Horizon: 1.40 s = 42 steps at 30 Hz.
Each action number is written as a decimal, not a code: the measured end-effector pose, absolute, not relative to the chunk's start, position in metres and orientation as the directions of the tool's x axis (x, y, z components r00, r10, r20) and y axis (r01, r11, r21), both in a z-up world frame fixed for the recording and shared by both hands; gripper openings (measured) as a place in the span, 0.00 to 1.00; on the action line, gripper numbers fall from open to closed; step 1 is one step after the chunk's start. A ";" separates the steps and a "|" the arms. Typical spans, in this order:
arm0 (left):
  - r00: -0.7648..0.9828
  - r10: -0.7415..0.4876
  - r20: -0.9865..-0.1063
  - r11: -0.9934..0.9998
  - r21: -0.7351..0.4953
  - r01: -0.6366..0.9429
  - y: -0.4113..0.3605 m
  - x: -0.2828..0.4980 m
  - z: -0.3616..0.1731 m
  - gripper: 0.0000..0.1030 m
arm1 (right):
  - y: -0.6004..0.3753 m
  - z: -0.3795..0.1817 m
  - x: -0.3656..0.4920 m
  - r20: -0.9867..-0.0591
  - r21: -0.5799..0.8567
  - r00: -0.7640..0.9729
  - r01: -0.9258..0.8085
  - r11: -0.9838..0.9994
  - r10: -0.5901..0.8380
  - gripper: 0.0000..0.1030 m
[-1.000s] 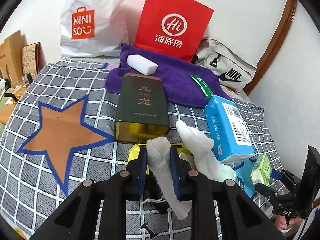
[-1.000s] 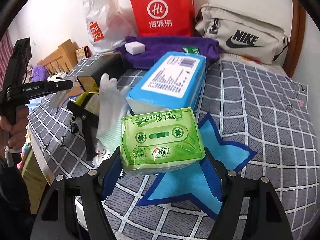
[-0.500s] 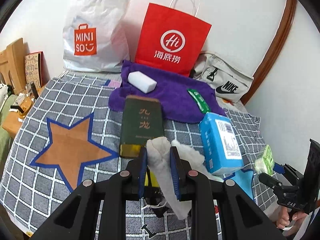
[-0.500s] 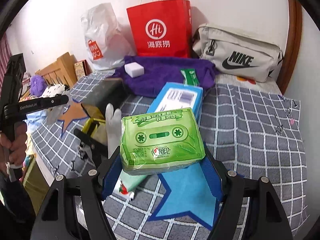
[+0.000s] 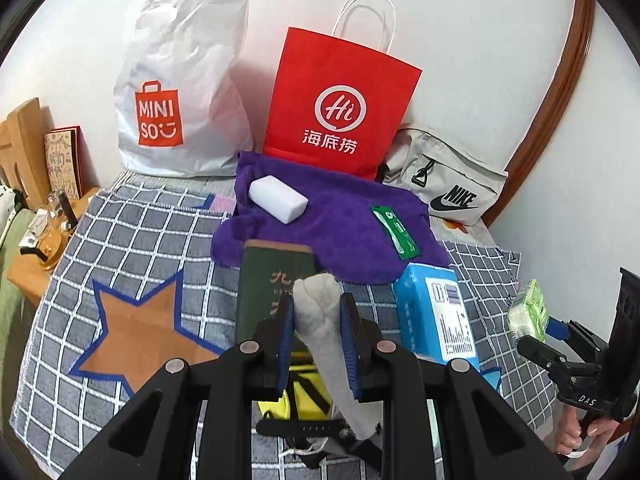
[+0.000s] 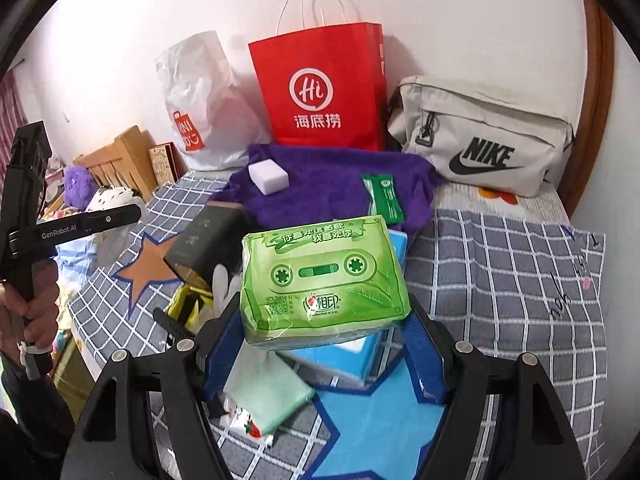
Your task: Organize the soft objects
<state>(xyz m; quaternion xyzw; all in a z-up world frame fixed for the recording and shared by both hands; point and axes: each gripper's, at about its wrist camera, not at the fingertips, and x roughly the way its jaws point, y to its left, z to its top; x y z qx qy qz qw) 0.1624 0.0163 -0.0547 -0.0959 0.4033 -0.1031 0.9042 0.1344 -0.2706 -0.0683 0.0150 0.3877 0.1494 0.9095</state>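
Left claw (image 5: pixel 318 334) pinches a white glove (image 5: pixel 320 320), lifted above the dark green box (image 5: pixel 272 280). Right claw (image 6: pixel 324 344) clamps a green tissue pack (image 6: pixel 322 280), raised over the blue tissue box (image 6: pixel 360 354) and blue star patch (image 6: pixel 372 420) on the checked bed cover (image 6: pixel 520 300).

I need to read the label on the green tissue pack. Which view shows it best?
The right wrist view: the green tissue pack faces the camera, held in the right hand-held gripper. The left wrist view shows it small and edge-on at the right.

I see bright, even indoor light in both views, with soft shadows behind the red paper bag (image 5: pixel 340 108). Fisheye bending and dark corners crowd the edges, where detail looks perhaps slightly smeared.
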 end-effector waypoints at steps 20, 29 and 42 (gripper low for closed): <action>0.649 -0.246 -0.720 0.965 -0.247 0.091 0.013 0.233 -0.050 0.21 | -0.258 -0.053 0.216 -0.699 0.159 0.645 -0.282 0.946 0.310 0.72; 0.626 -0.244 -0.741 0.967 -0.237 0.096 0.005 0.271 -0.063 0.21 | -0.253 -0.055 0.252 -0.699 0.170 0.638 -0.288 0.942 0.321 0.72; 0.623 -0.227 -0.749 0.972 -0.218 0.091 0.004 0.328 -0.065 0.21 | -0.242 -0.049 0.314 -0.693 0.149 0.645 -0.309 0.939 0.323 0.72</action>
